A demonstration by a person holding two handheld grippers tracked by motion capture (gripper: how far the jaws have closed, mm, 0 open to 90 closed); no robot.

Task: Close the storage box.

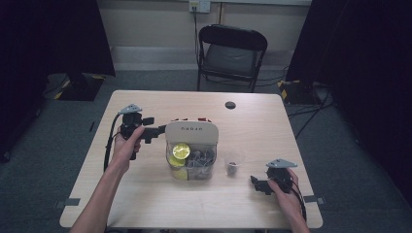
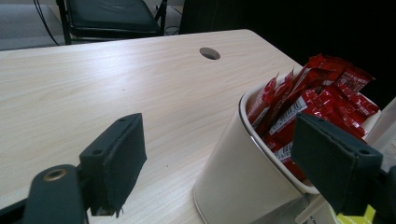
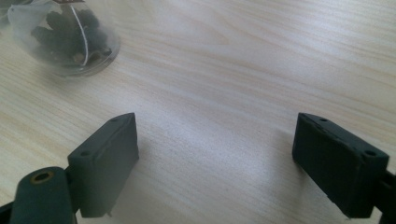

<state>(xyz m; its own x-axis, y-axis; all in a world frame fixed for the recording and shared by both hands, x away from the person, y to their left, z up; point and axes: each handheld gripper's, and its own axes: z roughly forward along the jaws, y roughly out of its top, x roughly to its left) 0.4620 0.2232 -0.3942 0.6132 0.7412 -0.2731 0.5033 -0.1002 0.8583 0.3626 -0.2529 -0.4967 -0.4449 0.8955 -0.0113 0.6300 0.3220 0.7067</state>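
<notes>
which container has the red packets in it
The cream tub behind the organiser, by the left claw; the small glass cup holds a dark tea bag instead.

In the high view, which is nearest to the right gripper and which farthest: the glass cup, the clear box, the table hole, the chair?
From the right gripper:
1. Glass cup, just up-left of it.
2. Clear box, left of the cup, at the table's middle.
3. Table hole, near the far edge.
4. Chair, beyond the table.

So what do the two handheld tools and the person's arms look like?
Both are black. The left tool and the right tool each carry a grey three-cornered plate on top, trail a black cable and end in flat rectangular black pads with small screw holes. The forearms are bare, with no sleeves in view.
</notes>
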